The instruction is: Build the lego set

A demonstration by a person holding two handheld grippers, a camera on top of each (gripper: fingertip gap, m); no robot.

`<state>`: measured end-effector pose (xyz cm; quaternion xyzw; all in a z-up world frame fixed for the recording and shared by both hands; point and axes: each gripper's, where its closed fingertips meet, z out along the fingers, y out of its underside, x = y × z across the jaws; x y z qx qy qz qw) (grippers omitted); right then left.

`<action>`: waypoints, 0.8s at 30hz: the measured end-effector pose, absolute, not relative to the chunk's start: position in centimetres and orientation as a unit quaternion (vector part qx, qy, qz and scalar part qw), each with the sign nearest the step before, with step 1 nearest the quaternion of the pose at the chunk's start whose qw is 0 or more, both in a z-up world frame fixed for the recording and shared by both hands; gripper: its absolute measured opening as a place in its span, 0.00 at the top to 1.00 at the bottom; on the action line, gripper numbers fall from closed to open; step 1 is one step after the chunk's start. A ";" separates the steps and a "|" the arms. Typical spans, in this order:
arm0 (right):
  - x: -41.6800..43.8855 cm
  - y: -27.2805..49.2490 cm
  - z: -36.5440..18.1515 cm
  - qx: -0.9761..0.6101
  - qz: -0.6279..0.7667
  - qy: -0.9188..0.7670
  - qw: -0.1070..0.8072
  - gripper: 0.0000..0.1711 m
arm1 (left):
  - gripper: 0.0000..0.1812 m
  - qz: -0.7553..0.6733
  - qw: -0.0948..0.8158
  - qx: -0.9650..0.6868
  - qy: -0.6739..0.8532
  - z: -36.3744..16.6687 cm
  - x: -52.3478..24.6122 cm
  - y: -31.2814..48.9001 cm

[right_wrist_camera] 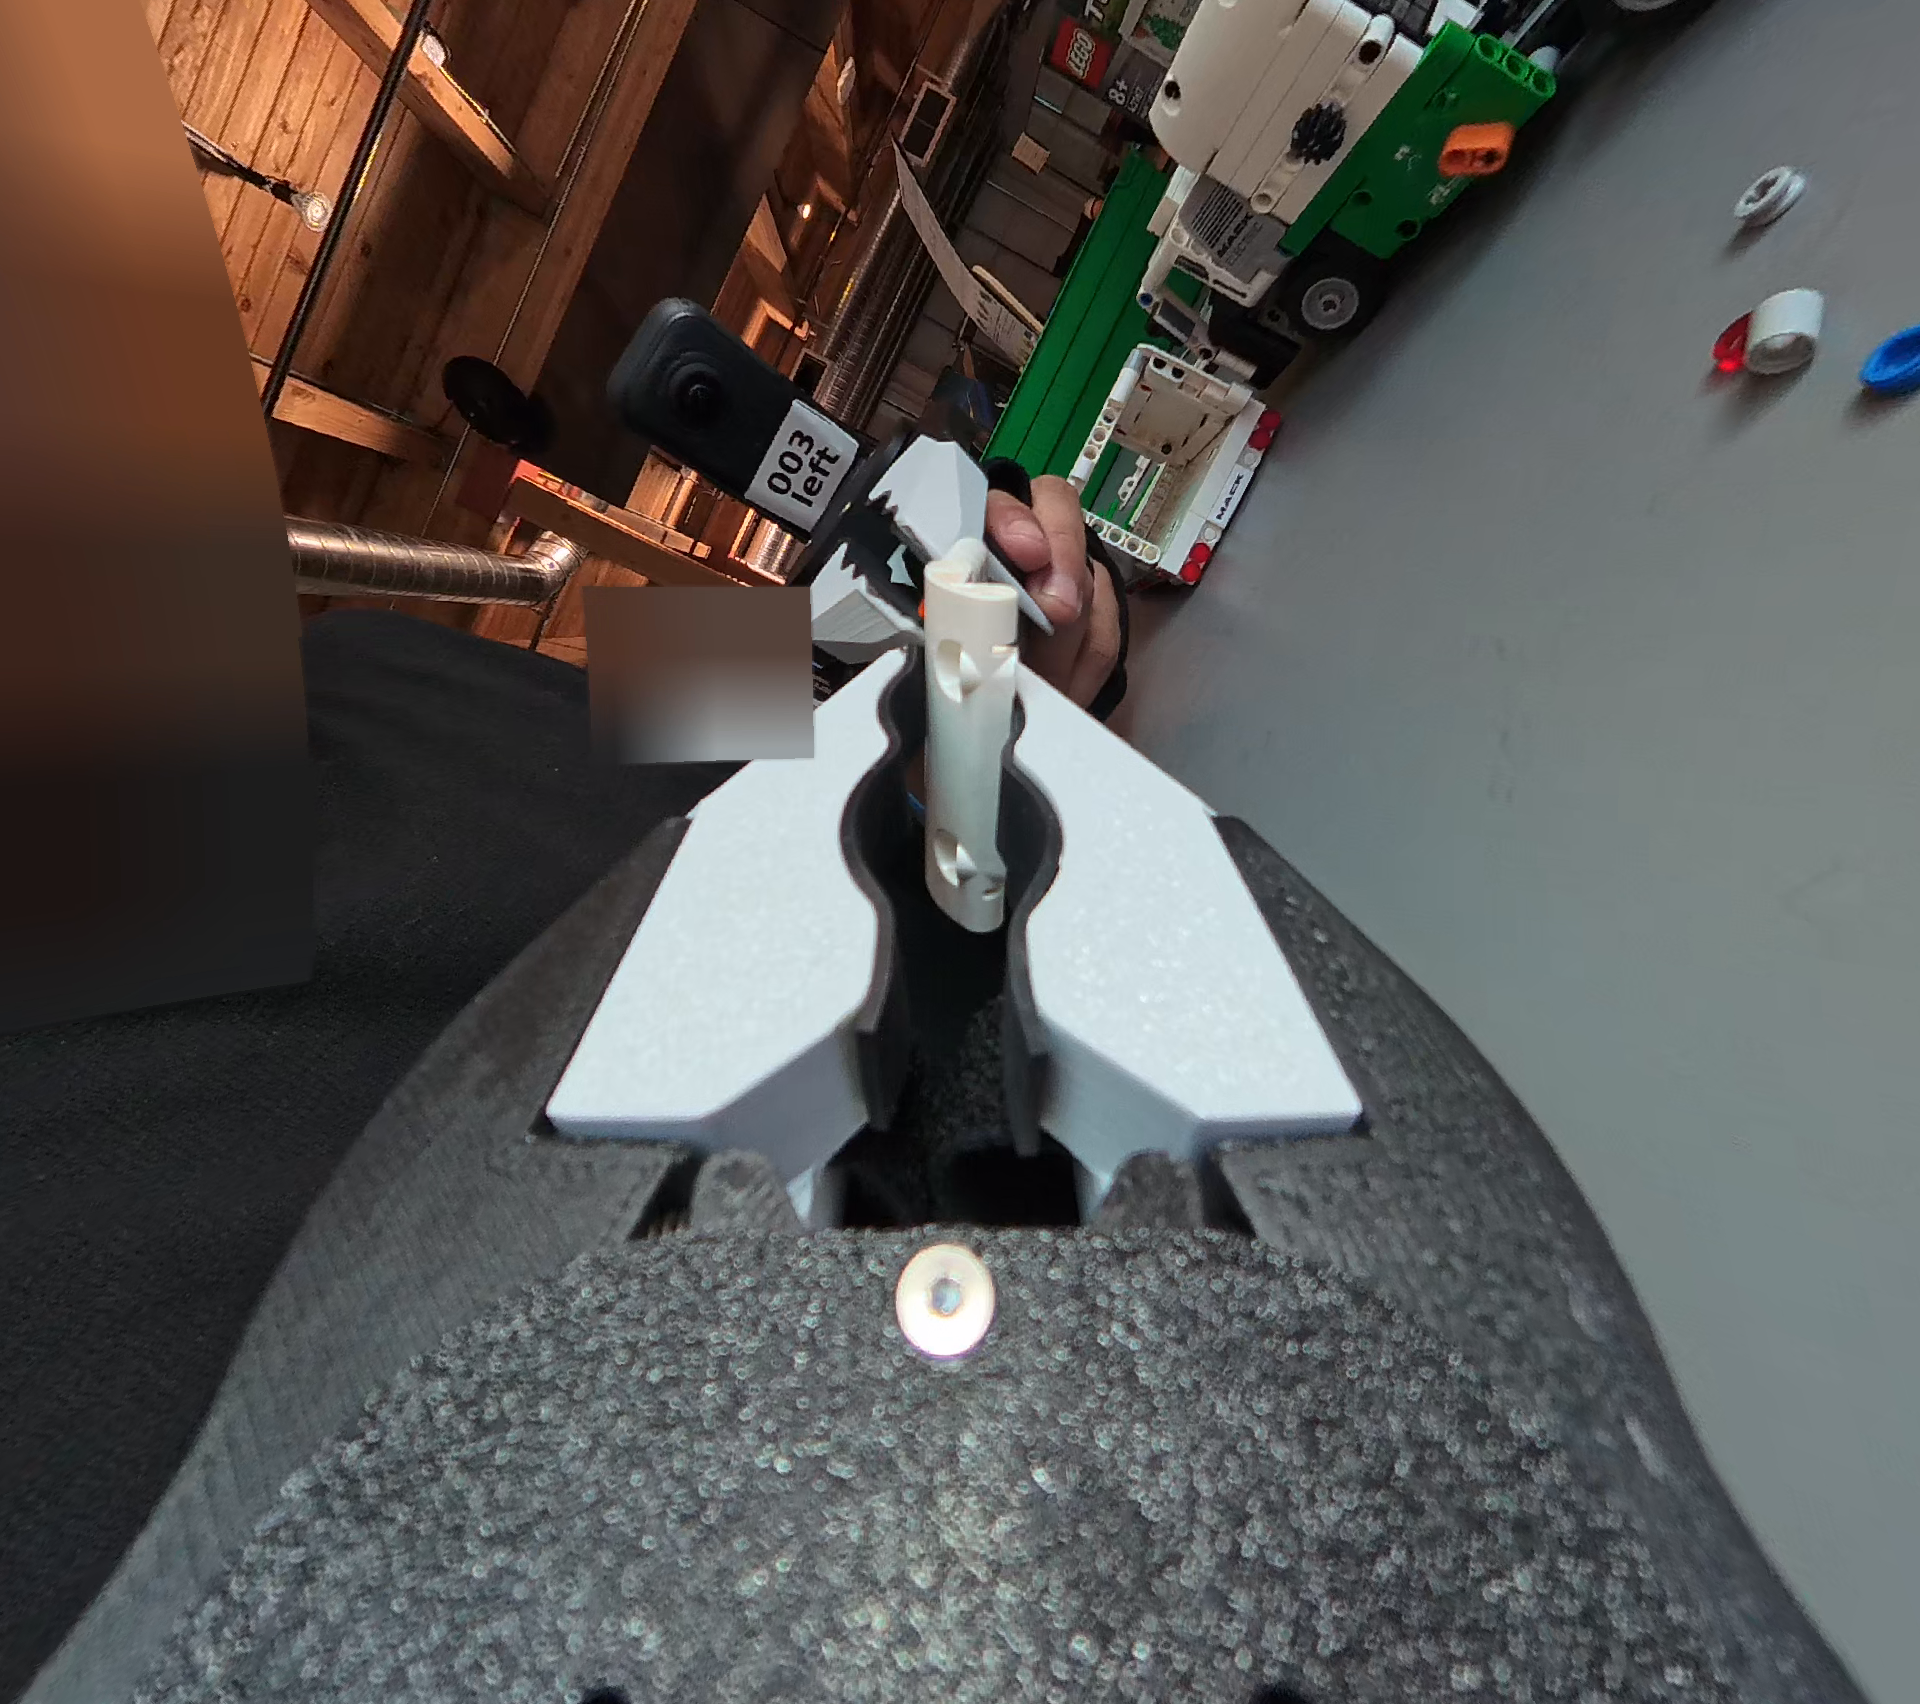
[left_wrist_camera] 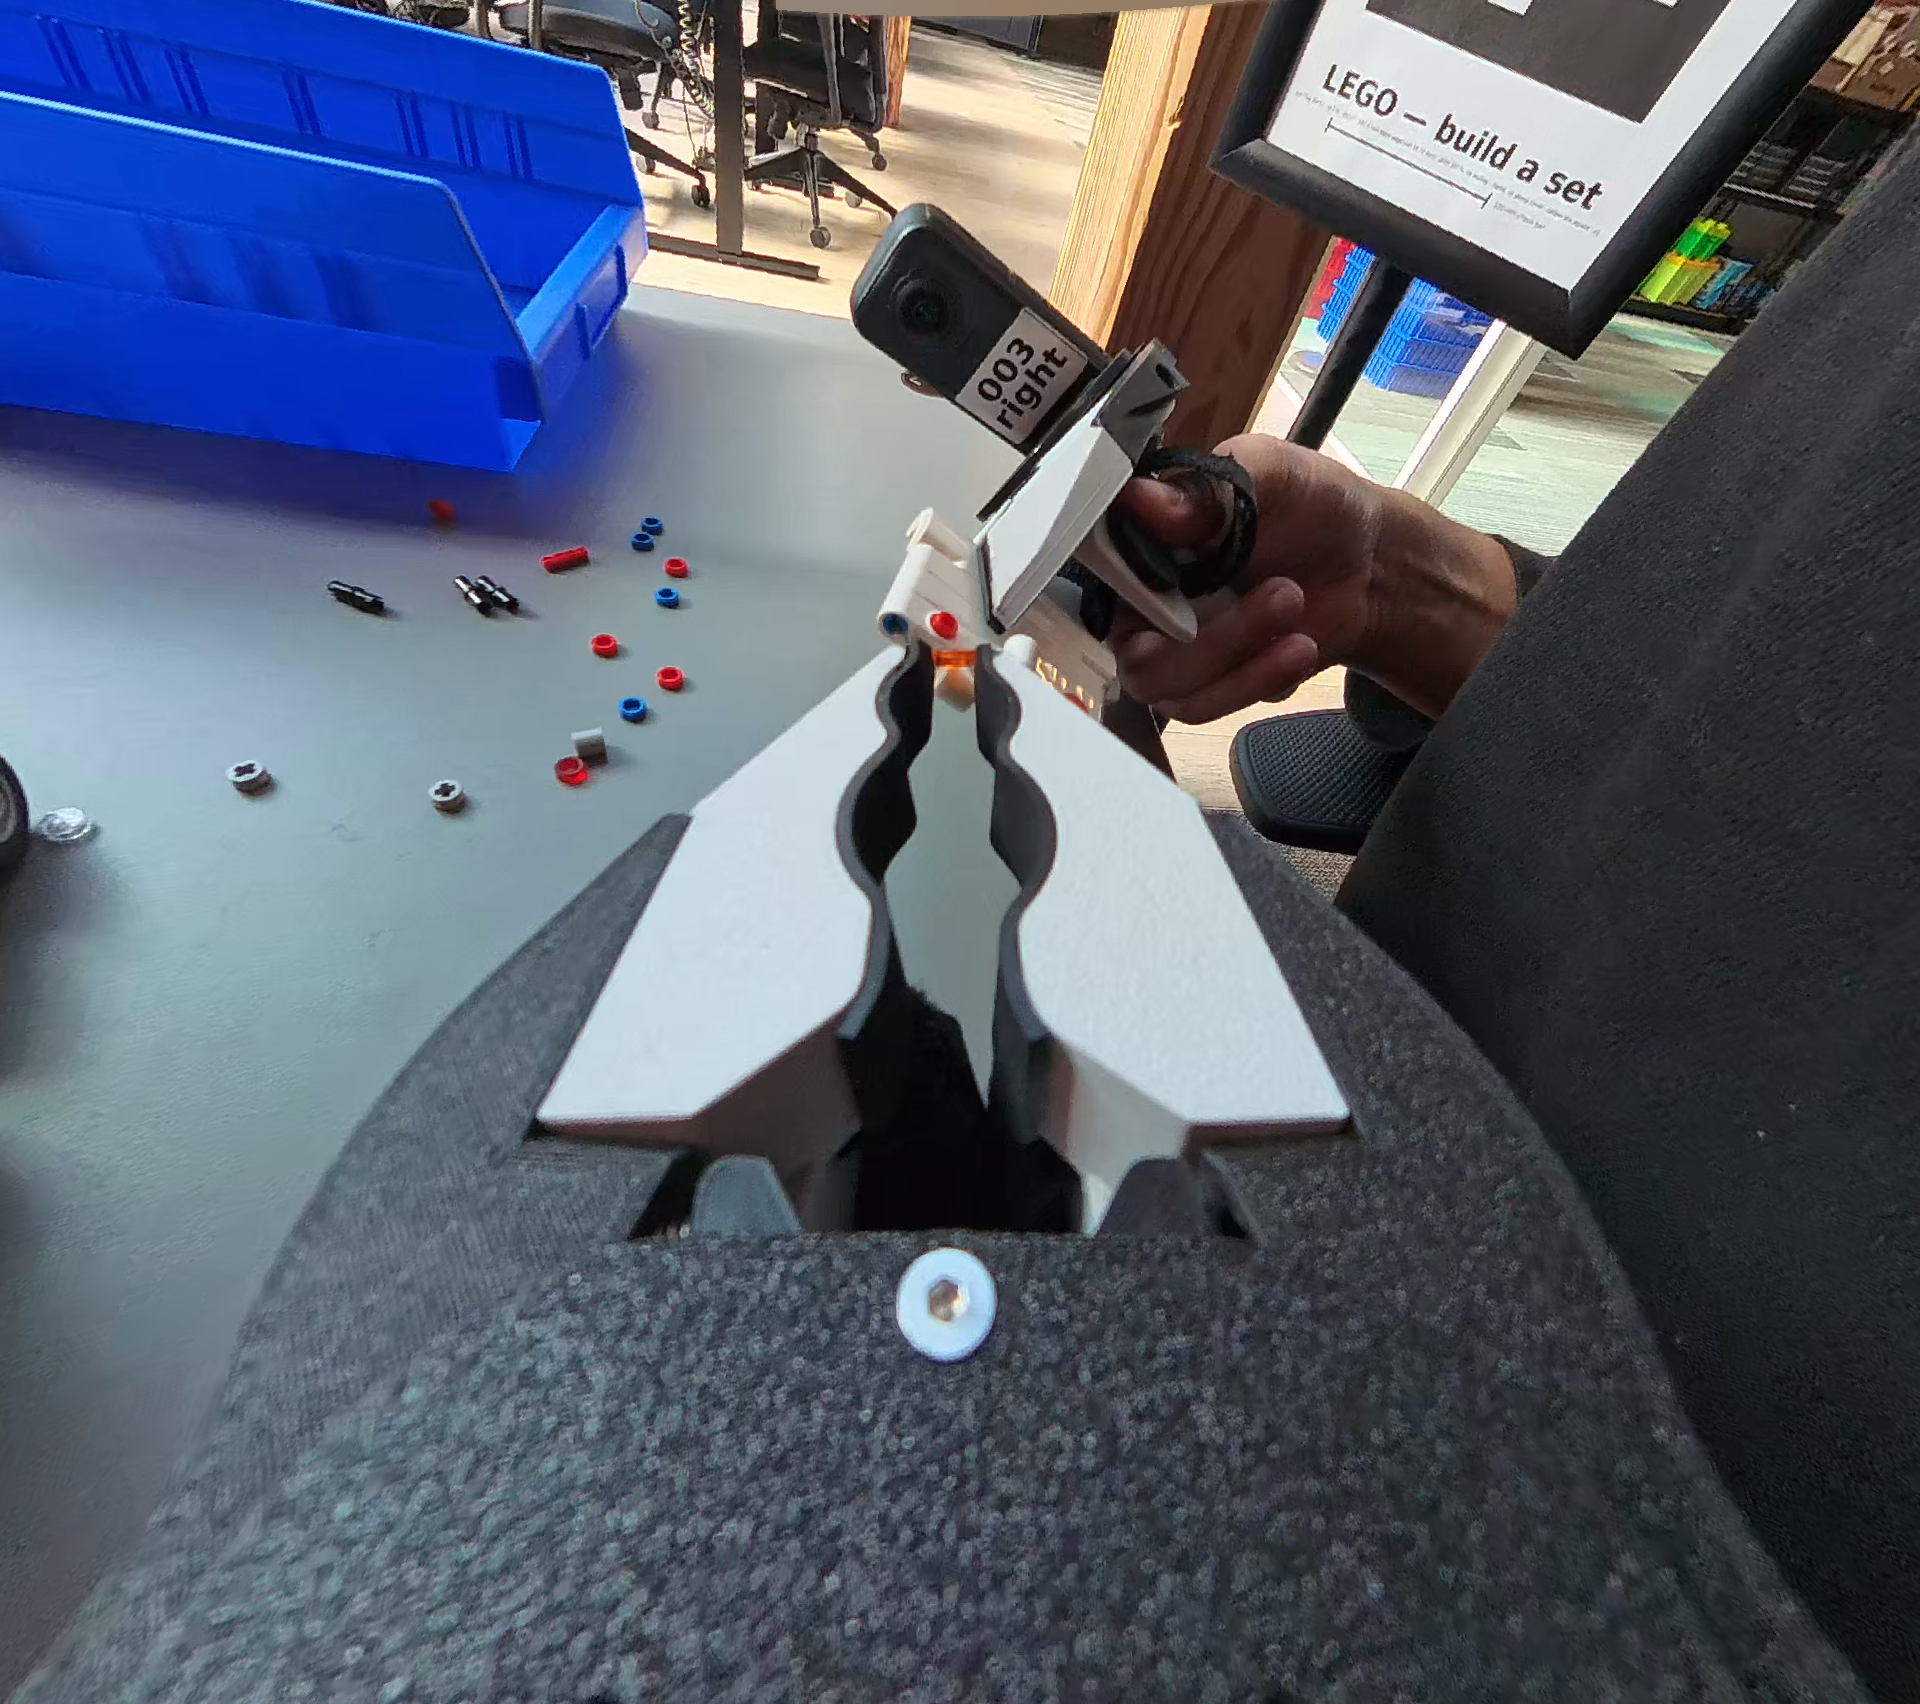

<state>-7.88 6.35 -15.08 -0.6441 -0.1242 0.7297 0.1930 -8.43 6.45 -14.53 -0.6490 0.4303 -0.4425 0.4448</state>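
My left gripper point(left_wrist_camera: 951, 667) is closed on a small translucent orange piece point(left_wrist_camera: 954, 659) at its tips. The piece sits against a white Lego assembly point(left_wrist_camera: 928, 579) with a red and a blue pin end. My right gripper point(left_wrist_camera: 1003, 615) holds that assembly above the grey table point(left_wrist_camera: 260, 979). In the right wrist view my right gripper point(right_wrist_camera: 961, 688) is shut on a white beam with holes point(right_wrist_camera: 966, 771), which stands upright between the fingers. The left gripper point(right_wrist_camera: 909, 589) meets the beam's far end, where a sliver of orange shows.
Blue bins point(left_wrist_camera: 312, 220) stand at the back left. Loose red and blue rings point(left_wrist_camera: 634, 646), black pins point(left_wrist_camera: 483, 594) and grey bushes point(left_wrist_camera: 447, 794) lie on the table. A framed sign point(left_wrist_camera: 1507, 127) stands at the right. A green and white truck model point(right_wrist_camera: 1351, 96) stands behind. Only a small space, under 4 cm, lies between the two pairs of fingers.
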 end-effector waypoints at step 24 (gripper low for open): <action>-8.7 6.6 -16.6 -0.682 0.701 -0.114 0.176 0.95 | 0.97 -0.284 0.442 -0.659 0.538 -16.0 -8.3 7.3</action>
